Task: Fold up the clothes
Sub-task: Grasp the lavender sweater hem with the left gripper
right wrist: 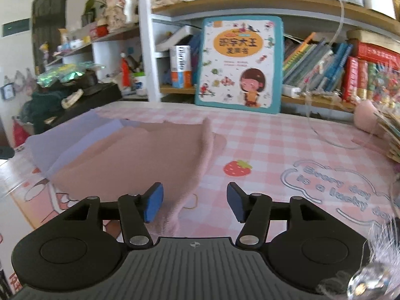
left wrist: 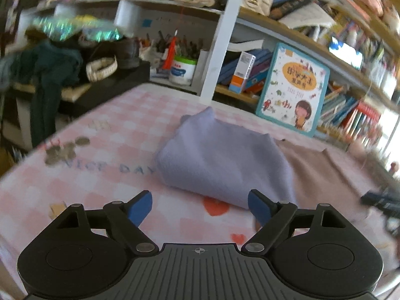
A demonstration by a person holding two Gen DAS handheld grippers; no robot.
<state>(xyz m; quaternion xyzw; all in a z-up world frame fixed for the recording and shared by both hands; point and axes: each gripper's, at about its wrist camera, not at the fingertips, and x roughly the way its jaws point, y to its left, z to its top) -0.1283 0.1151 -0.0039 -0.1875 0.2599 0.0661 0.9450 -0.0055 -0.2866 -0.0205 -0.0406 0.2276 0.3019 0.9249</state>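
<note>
A folded lavender cloth [left wrist: 220,160] lies on the pink checked table [left wrist: 100,175], with a flat pink cloth [left wrist: 332,175] to its right. My left gripper [left wrist: 200,210] is open and empty, just short of the lavender cloth's near edge. In the right wrist view the pink cloth [right wrist: 140,160] lies spread with a fold ridge along its right side, and the lavender cloth [right wrist: 65,140] lies beyond it to the left. My right gripper [right wrist: 195,202] is open and empty above the pink cloth's near right corner. Its left fingertip [right wrist: 153,202] is over the cloth.
A teal children's book [right wrist: 240,62] leans against the bookshelf [right wrist: 325,100] behind the table. A black box with clutter [left wrist: 100,82] stands at the far left. A stack of books [right wrist: 390,135] sits at the table's right edge. The other gripper [left wrist: 385,202] shows at the right.
</note>
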